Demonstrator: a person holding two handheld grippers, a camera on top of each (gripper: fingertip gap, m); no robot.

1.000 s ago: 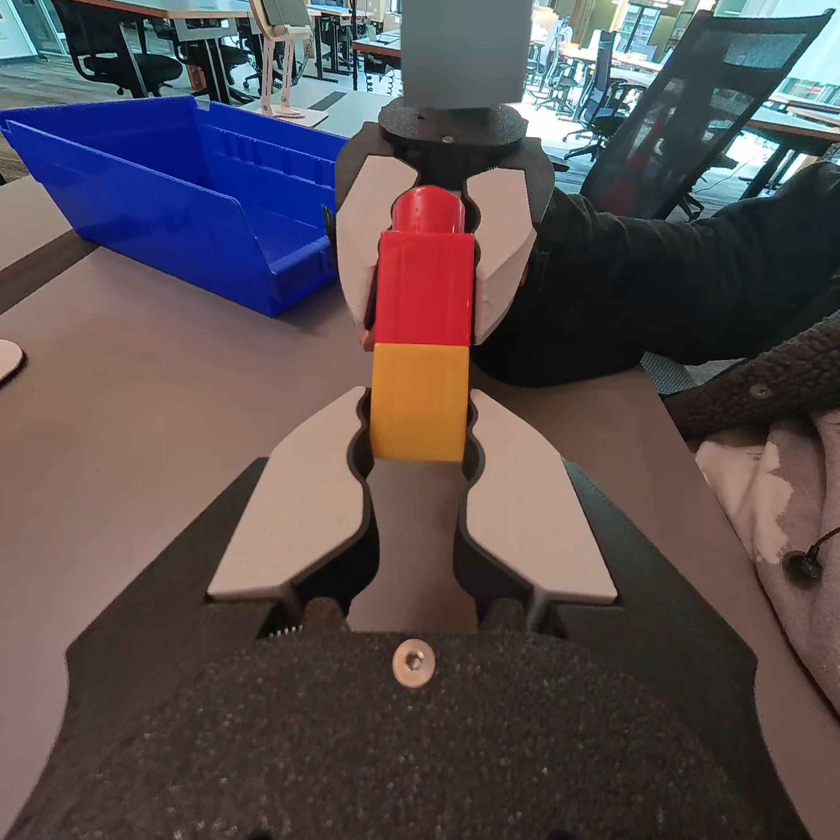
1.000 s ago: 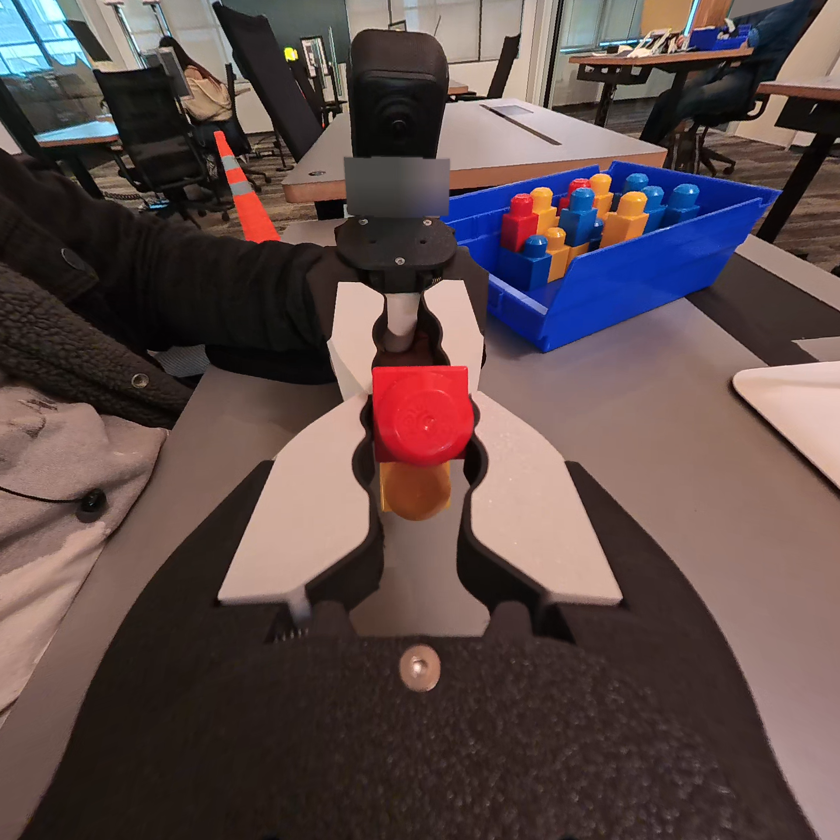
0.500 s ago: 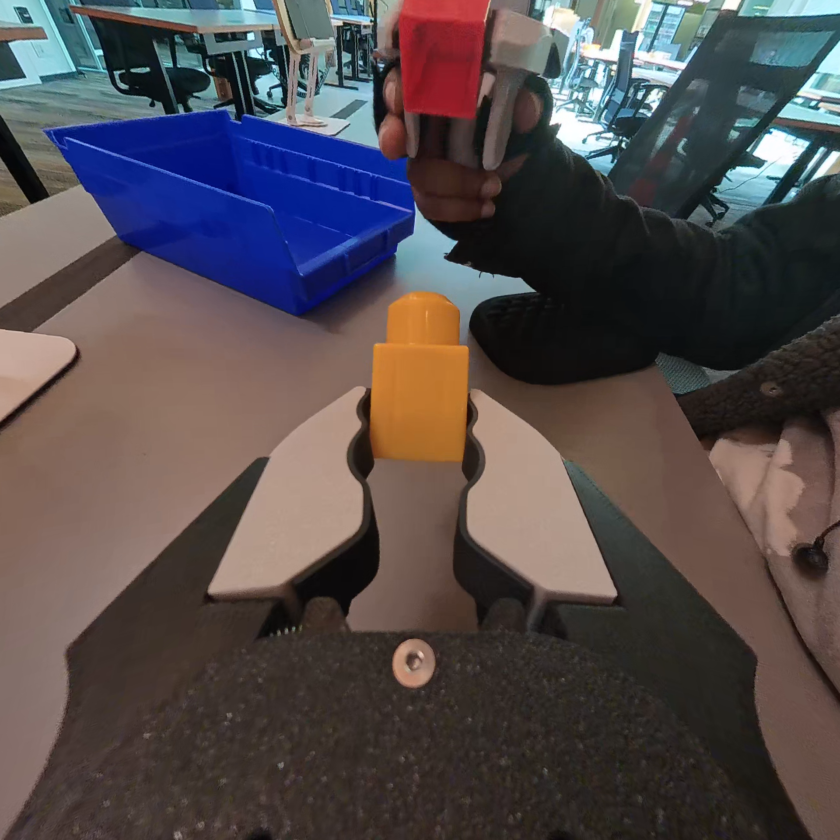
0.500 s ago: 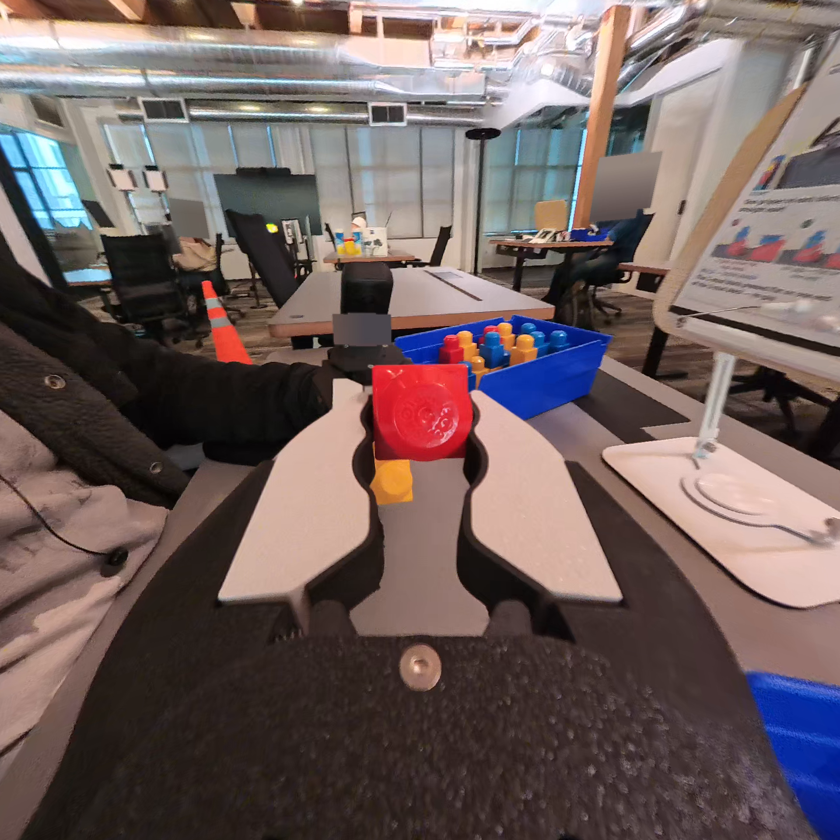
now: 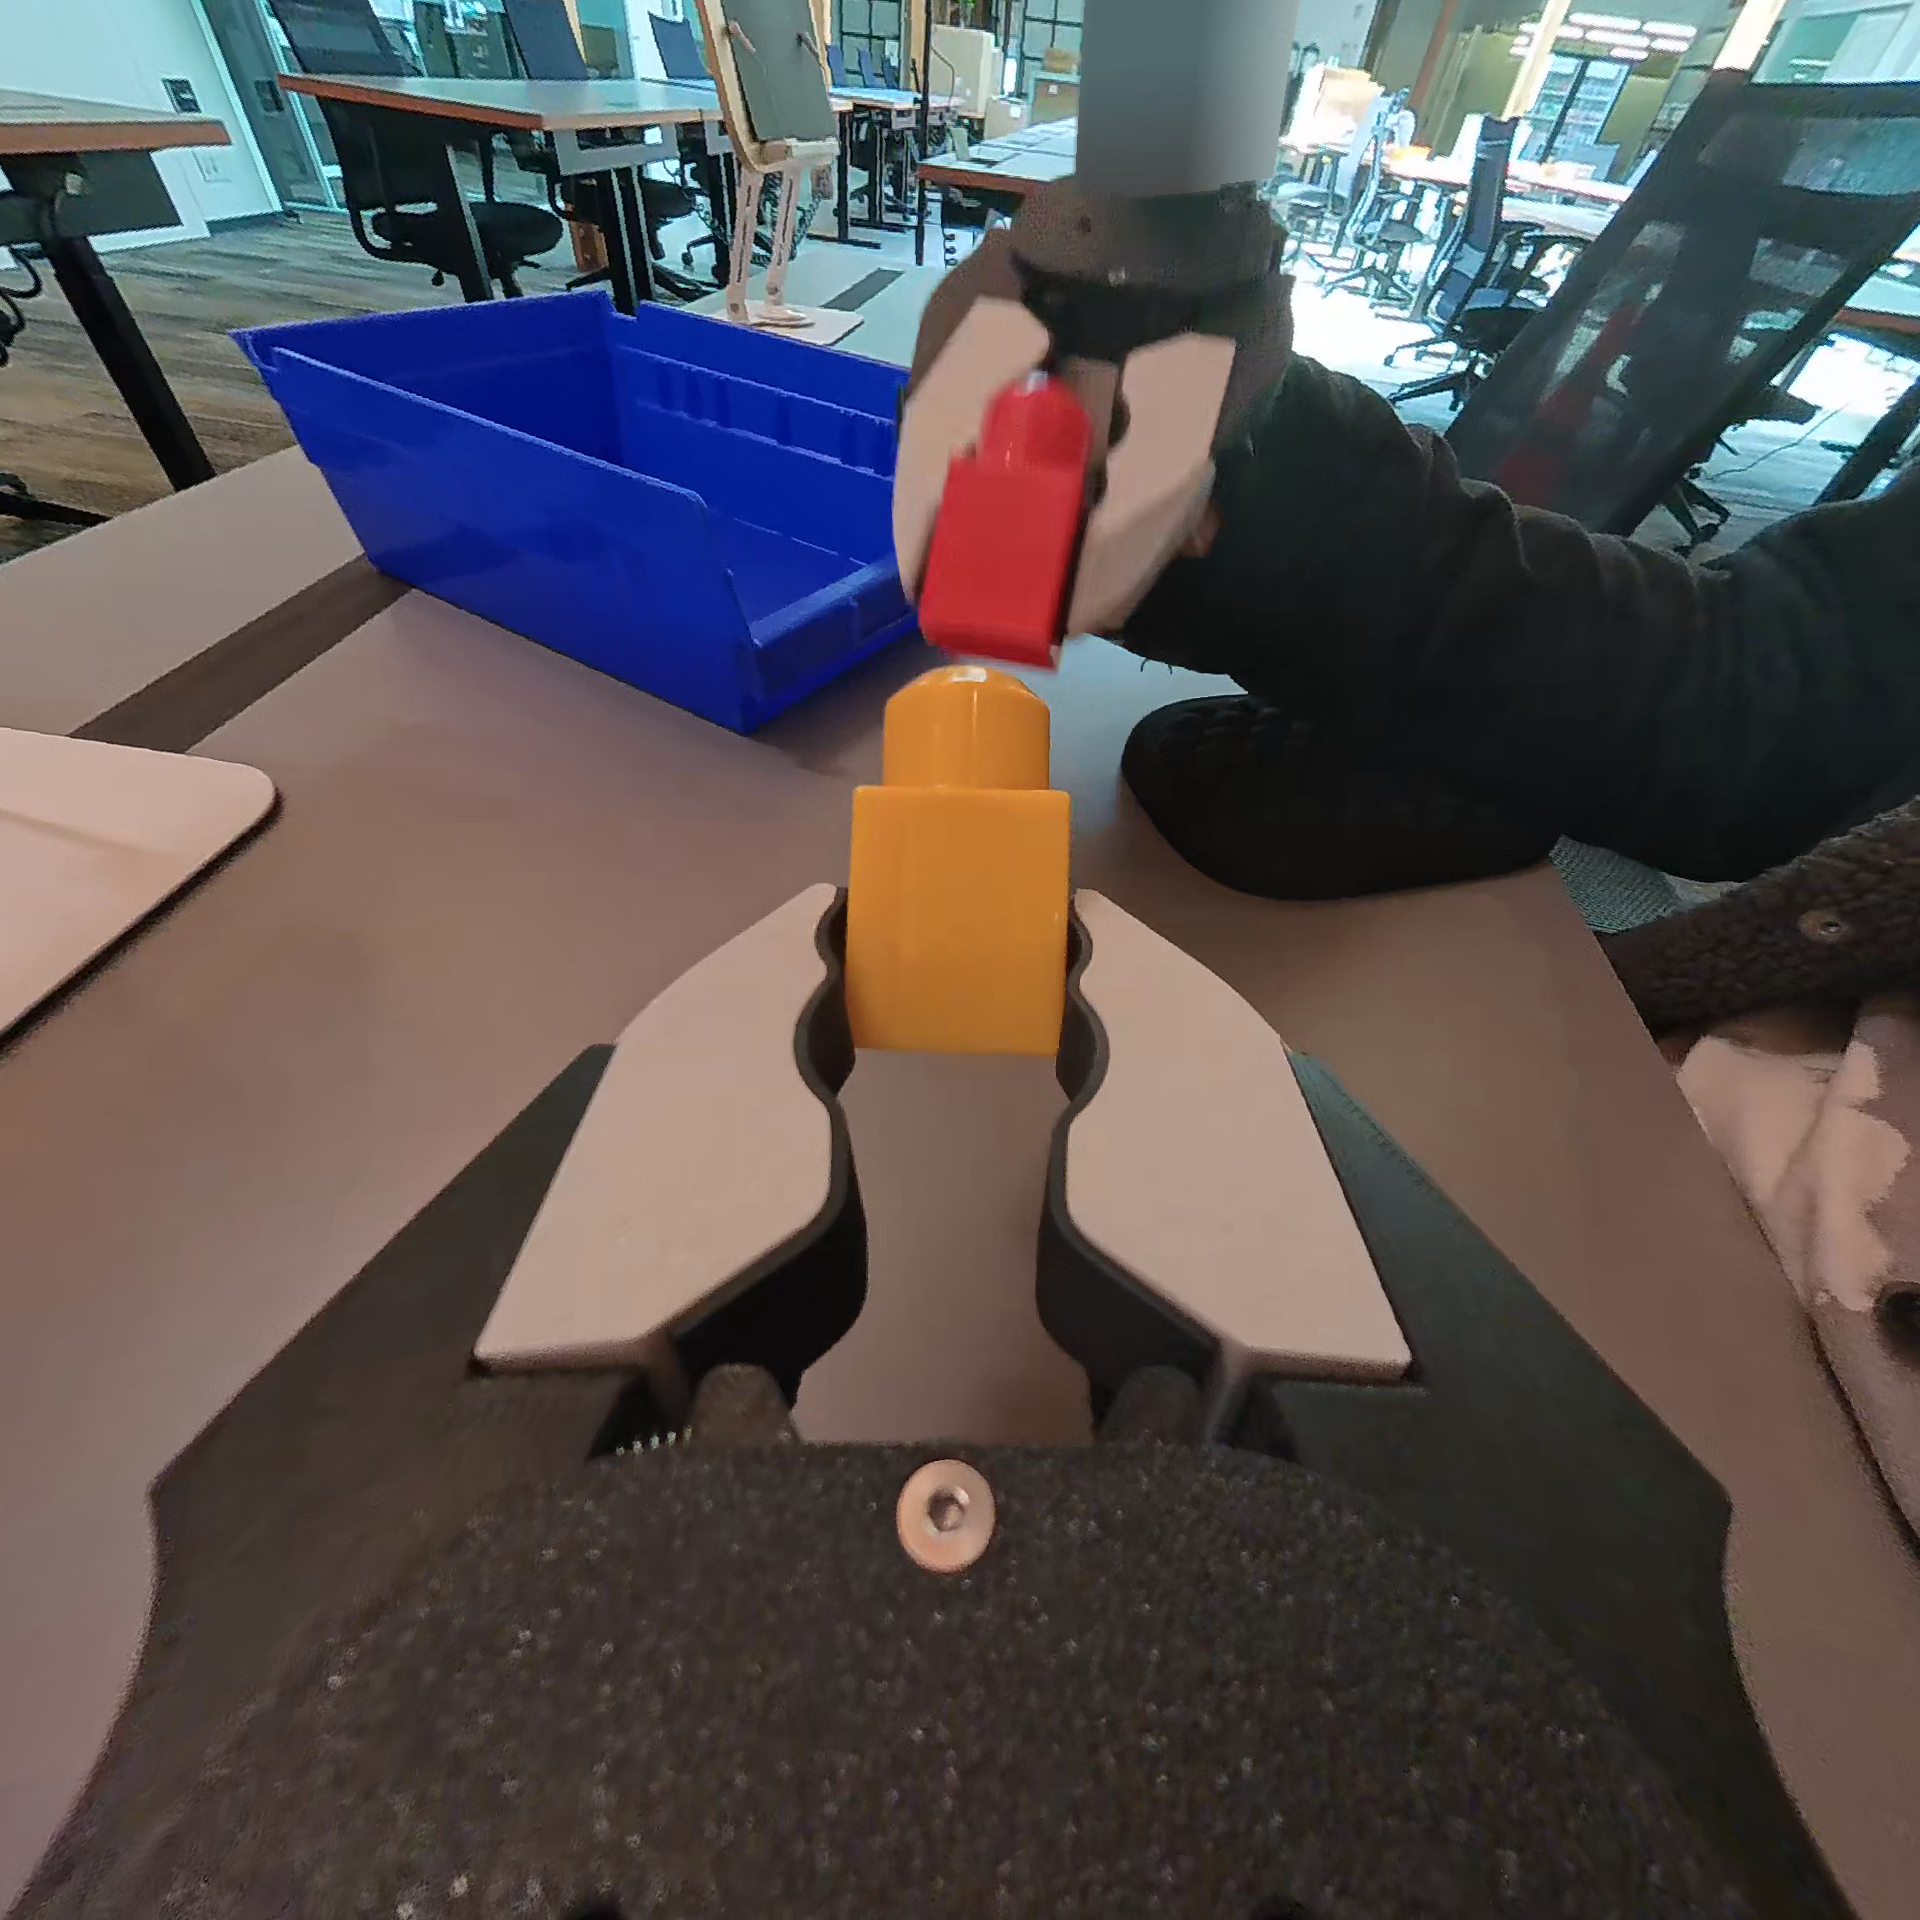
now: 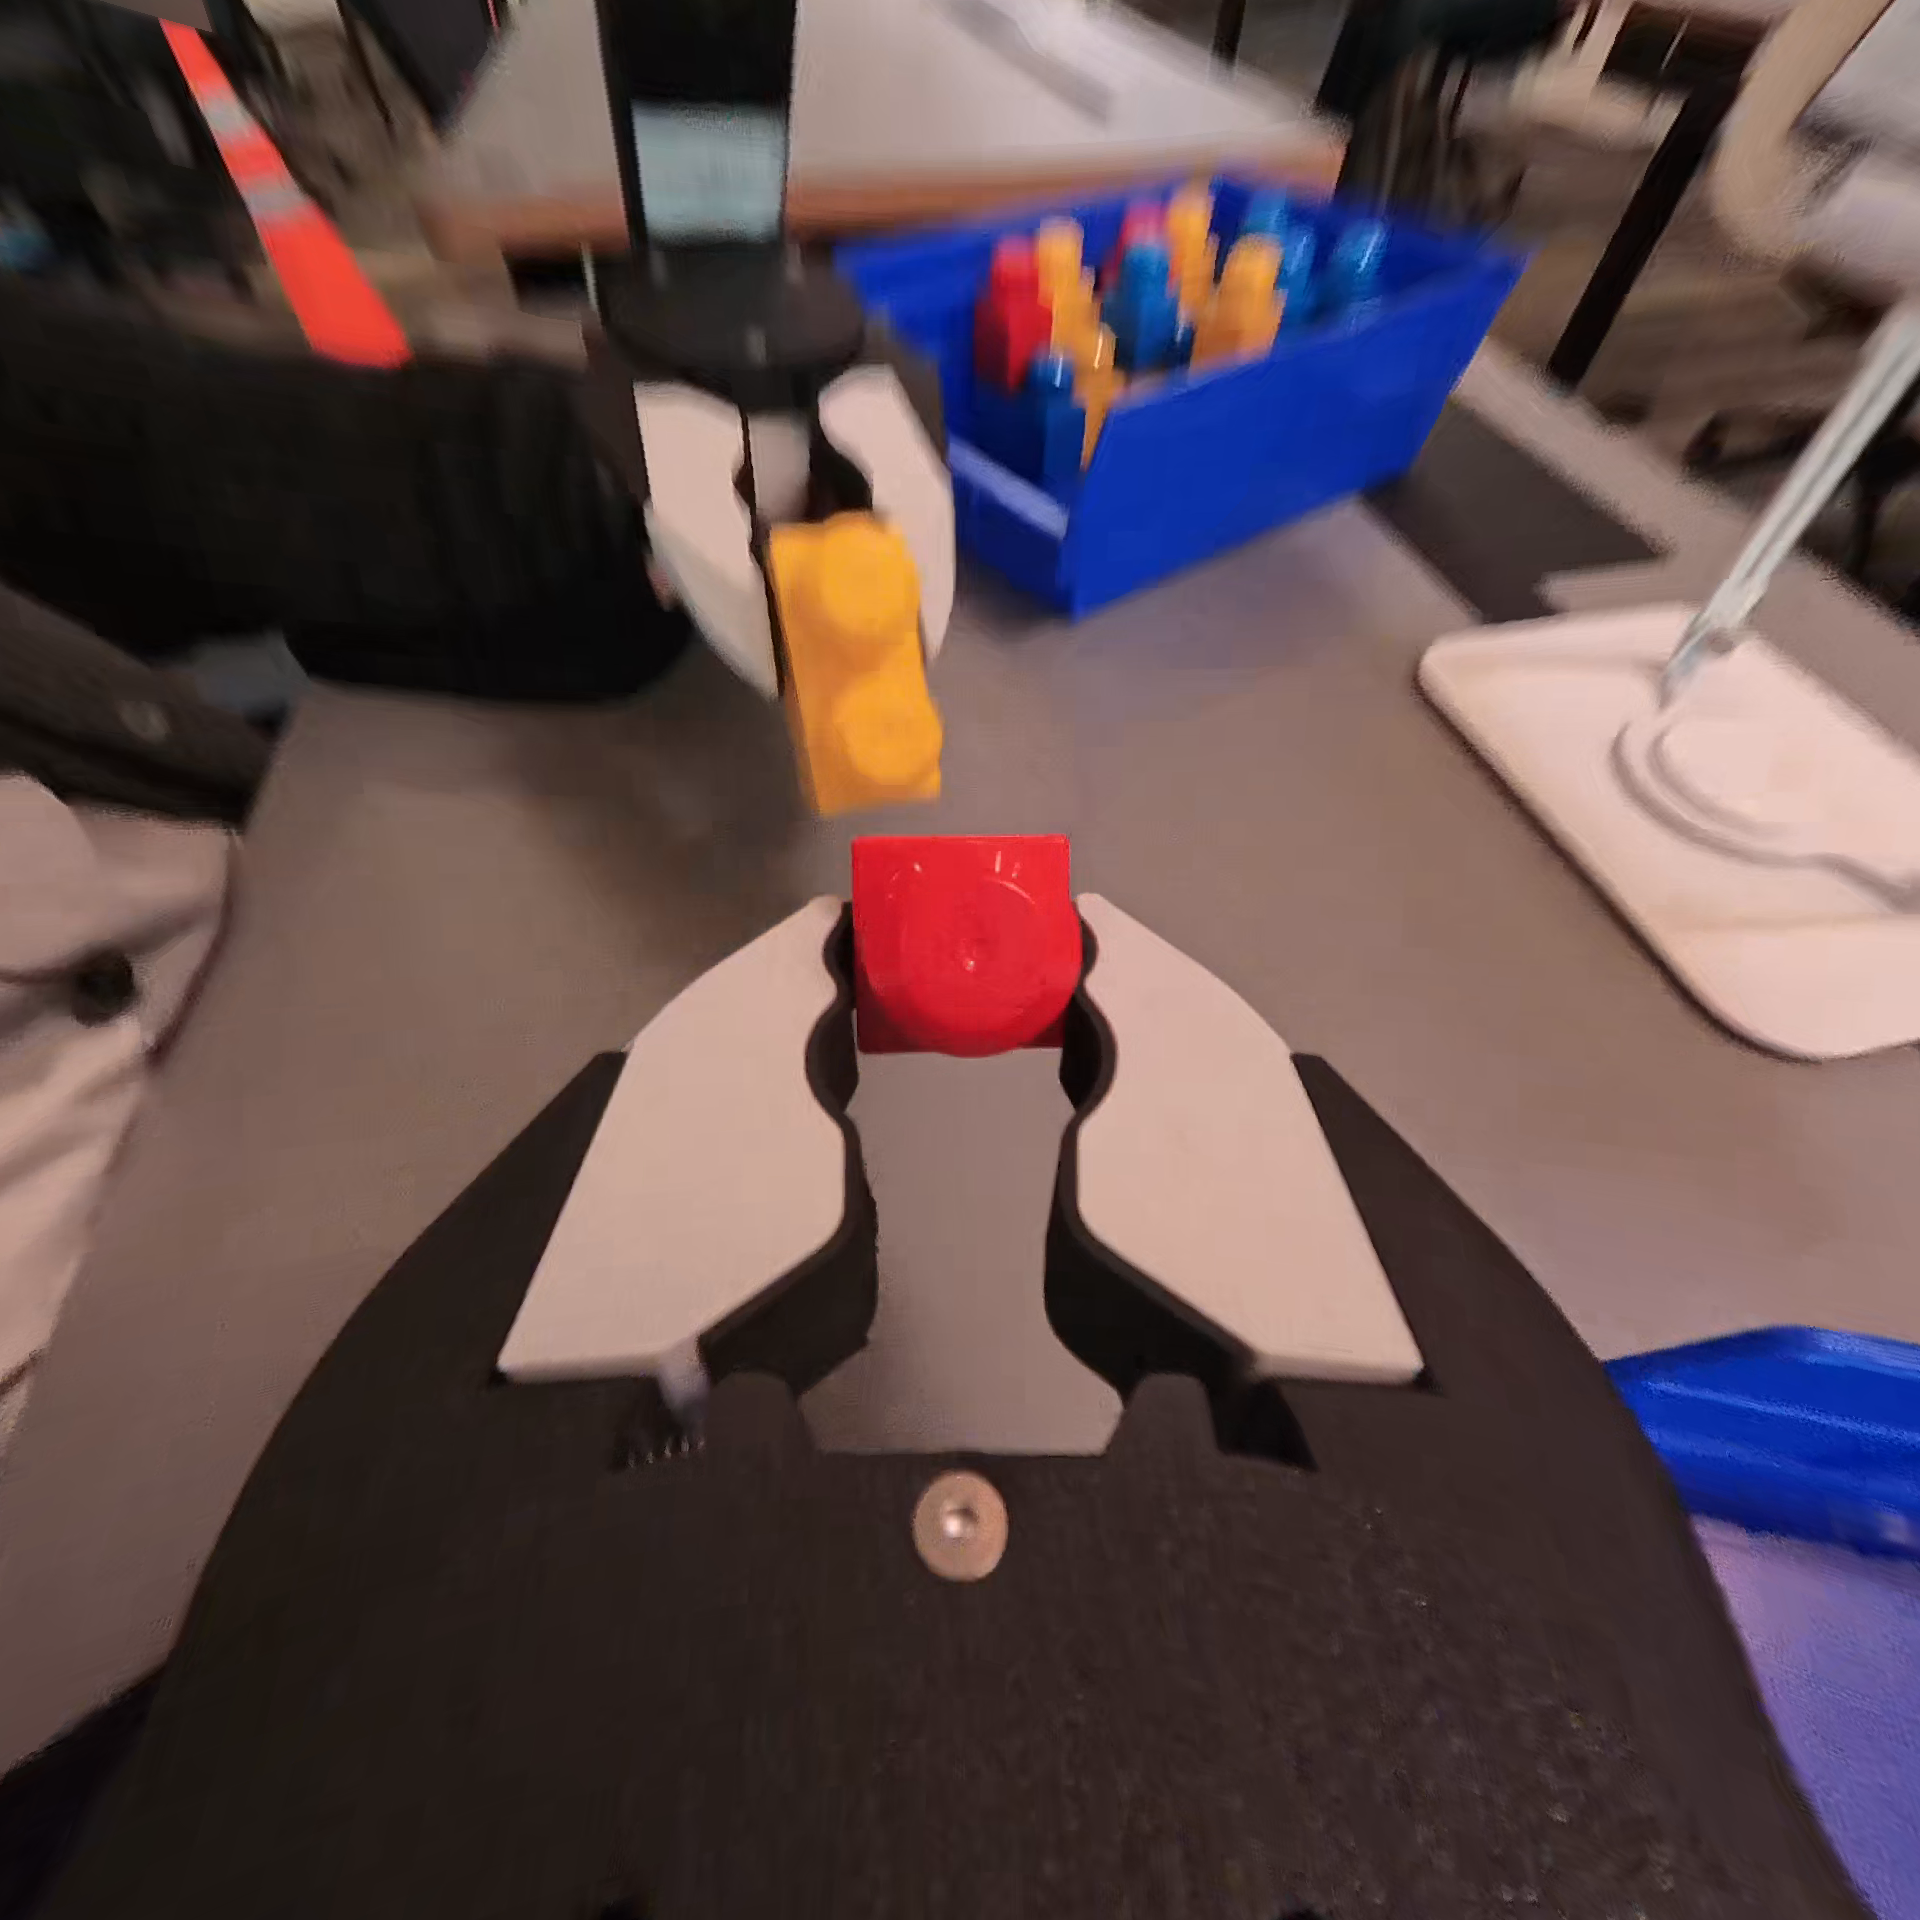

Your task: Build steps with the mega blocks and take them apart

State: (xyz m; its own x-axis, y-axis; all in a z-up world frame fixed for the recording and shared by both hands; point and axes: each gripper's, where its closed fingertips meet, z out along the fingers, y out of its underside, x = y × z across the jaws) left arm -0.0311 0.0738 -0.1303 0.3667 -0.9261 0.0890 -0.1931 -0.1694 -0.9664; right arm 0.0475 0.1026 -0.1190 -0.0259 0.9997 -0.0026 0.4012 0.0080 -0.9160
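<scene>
While the left claw [image 5: 956,966] gripped the yellow block [image 5: 958,914] upright, the right claw [image 6: 961,966] held the red block [image 5: 1003,540] tilted just above its stud, needing levelling before pressing down squarely.

No readable text anywhere; embossed mark on red block [image 6: 961,951] stud too blurred, small wall sign [image 5: 179,96] too tiny.

Each camera sits just behind its own fingers, looking forward and slightly down over the grey table [image 5: 436,935]. The two views face each other closely: both show the yellow block [image 5: 956,914] and red block [image 6: 961,940] from opposite ends.
</scene>
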